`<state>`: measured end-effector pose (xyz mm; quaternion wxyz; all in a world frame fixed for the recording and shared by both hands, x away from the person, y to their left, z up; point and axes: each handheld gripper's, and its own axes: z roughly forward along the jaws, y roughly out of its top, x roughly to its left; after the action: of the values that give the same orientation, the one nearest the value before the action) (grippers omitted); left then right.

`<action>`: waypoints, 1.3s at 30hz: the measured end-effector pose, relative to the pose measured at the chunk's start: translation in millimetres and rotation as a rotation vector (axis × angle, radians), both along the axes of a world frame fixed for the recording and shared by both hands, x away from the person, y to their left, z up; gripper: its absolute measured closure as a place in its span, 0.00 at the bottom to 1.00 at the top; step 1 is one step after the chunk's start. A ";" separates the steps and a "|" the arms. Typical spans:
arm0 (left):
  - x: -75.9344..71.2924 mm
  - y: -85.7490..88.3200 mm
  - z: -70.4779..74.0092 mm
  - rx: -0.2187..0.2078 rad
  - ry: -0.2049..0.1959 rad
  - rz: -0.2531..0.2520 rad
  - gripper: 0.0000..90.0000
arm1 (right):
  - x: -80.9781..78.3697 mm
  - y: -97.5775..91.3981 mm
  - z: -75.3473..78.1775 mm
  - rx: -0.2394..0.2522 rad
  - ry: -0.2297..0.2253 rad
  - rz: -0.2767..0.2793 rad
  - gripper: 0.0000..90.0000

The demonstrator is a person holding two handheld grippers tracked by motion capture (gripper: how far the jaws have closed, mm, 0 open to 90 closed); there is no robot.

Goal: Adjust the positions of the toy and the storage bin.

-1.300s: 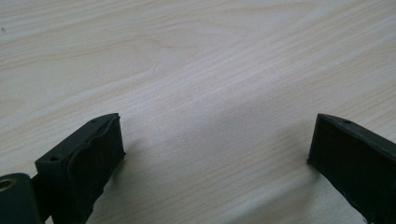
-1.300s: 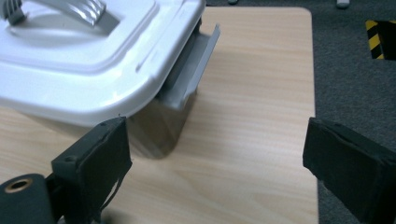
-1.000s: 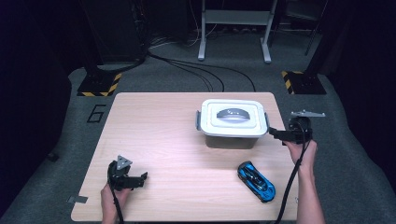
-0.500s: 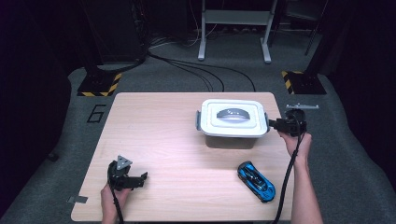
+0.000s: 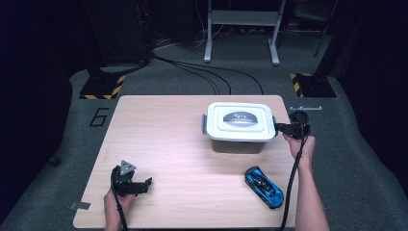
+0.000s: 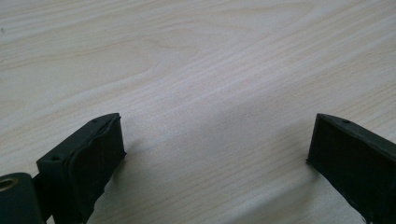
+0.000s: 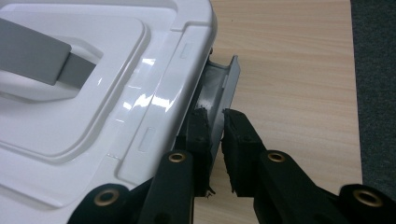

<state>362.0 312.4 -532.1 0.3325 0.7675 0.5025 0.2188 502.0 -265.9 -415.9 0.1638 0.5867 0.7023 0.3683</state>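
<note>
Since a second ago the right tongs (image 5: 280, 127) have moved in and closed onto the grey side latch (image 7: 223, 88) of the white lidded box (image 5: 240, 126) at the counter's (image 5: 159, 139) far right. The right gripper view shows both pads pinching that flap. The left tongs (image 6: 215, 154) gape, empty.

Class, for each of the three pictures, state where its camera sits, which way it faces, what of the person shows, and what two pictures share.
High view: above the person's side, facing forward and down on the table; forearms, left gripper, right gripper.
Left gripper view: on that gripper, facing bare tabletop between its spread fingers.
Right gripper view: on that gripper, its fingers pinching the grey latch of the white box.
Shared: box in the high and right gripper views.
</note>
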 end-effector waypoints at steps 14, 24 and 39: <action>-0.2 0.0 0.3 0.001 0.003 -0.001 0.04 | -18.5 6.1 1.9 0.009 0.028 -0.029 0.89; -0.4 0.3 0.7 0.006 0.004 -0.008 0.04 | -29.6 -2.7 18.2 -0.045 -0.028 0.019 0.36; -0.4 0.1 0.6 0.004 0.004 -0.006 0.04 | -13.8 53.5 42.0 -0.097 -0.091 0.293 0.18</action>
<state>361.5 312.5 -531.5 0.3307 0.7700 0.5005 0.2173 488.2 -212.4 -373.9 0.1681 0.4523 0.7891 0.3802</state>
